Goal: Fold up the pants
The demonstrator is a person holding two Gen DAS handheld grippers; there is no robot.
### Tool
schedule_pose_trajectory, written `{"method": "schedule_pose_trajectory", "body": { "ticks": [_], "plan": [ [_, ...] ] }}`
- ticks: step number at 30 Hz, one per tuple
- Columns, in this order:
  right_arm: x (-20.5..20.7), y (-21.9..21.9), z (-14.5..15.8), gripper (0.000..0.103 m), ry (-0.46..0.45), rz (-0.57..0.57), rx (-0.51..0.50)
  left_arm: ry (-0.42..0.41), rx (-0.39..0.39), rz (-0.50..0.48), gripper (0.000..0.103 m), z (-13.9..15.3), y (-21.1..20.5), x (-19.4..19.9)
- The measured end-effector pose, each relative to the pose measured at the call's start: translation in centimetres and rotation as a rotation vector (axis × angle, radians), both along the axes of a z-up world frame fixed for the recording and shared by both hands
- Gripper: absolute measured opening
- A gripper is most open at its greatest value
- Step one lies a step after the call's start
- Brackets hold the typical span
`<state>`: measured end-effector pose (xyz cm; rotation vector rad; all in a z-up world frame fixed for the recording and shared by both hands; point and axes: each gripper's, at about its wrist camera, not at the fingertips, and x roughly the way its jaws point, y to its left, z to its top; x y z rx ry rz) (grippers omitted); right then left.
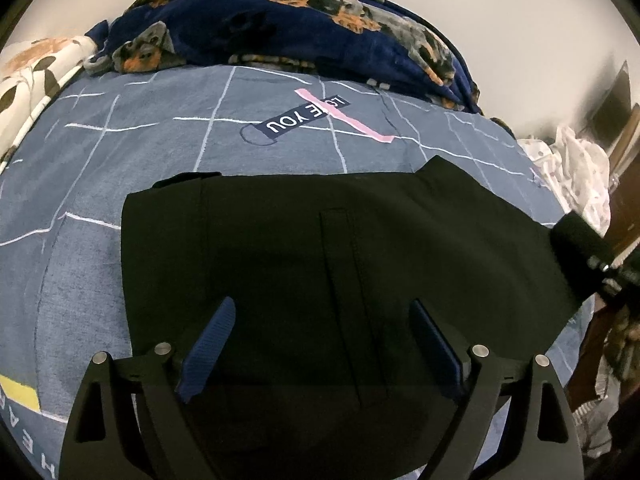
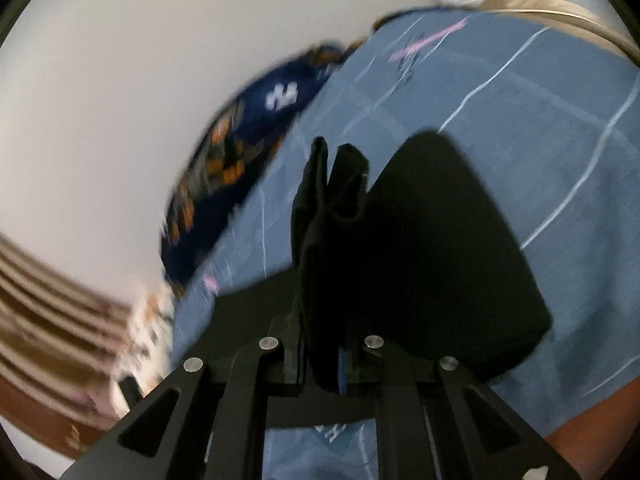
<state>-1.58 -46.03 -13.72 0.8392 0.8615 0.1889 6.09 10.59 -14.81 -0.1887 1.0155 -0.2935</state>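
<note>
Black pants (image 1: 340, 248) lie flat and partly folded on a blue bedsheet (image 1: 80, 200). My left gripper (image 1: 322, 312) hovers over the near part of the pants, open and empty, blue pads (image 1: 208, 348) wide apart. In the right wrist view, my right gripper (image 2: 324, 344) is shut on a bunched edge of the pants (image 2: 332, 216) and holds it up off the sheet (image 2: 560, 140). The rest of the pants (image 2: 440, 248) lies to the right. The right gripper's body shows at the right edge of the left wrist view (image 1: 588, 256).
A navy blanket with dog prints (image 1: 280, 24) is heaped at the far side of the bed against a white wall. A floral pillow (image 1: 32, 76) is at the far left. White patterned fabric (image 1: 576, 168) is at the right. The sheet bears a "LOVE YOU" print (image 1: 308, 116).
</note>
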Motion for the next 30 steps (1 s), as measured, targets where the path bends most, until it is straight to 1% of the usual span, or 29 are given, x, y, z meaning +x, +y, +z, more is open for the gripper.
{"method": "schedule_pose_trajectory", "body": {
  "ticks": [2,5,9,10,16,21,24,26,28,30],
  "plan": [
    [0.4,2.8,-0.5,0.011,0.032,0.070,-0.085,0.002,-0.011,0.001,0.089,0.0,0.1,0.0],
    [0.7,5.2,-1.0,0.011,0.041,0.133,-0.140,0.000,-0.015,0.002,0.089,0.0,0.2,0.0],
    [0.4,7.0,-1.4,0.012,0.051,0.192,-0.223,-0.005,-0.006,0.000,0.089,0.1,0.1,-0.1],
    [1.2,7.1,-1.5,0.012,0.054,0.199,-0.228,-0.006,-0.003,0.000,0.089,0.1,0.1,-0.1],
    [0.8,8.2,-1.6,0.012,0.049,0.231,-0.290,-0.005,-0.009,0.001,0.089,0.1,0.0,-0.1],
    [1.0,9.4,-1.6,0.018,0.046,0.277,-0.322,-0.007,-0.001,0.001,0.090,0.1,0.1,-0.1],
    [1.0,9.5,-1.6,0.028,0.039,0.300,-0.297,-0.007,-0.002,0.001,0.090,0.1,0.0,-0.1],
    [0.9,9.6,-1.6,0.045,0.028,0.319,-0.254,-0.007,-0.002,0.000,0.090,0.1,0.0,-0.1],
    [0.7,9.7,-1.4,0.052,0.014,0.339,-0.223,-0.007,0.001,-0.002,0.091,0.1,-0.1,-0.1],
    [0.6,10.0,-1.3,0.055,-0.002,0.378,-0.181,-0.009,0.006,-0.005,0.091,0.1,-0.2,-0.1]
  ]
}}
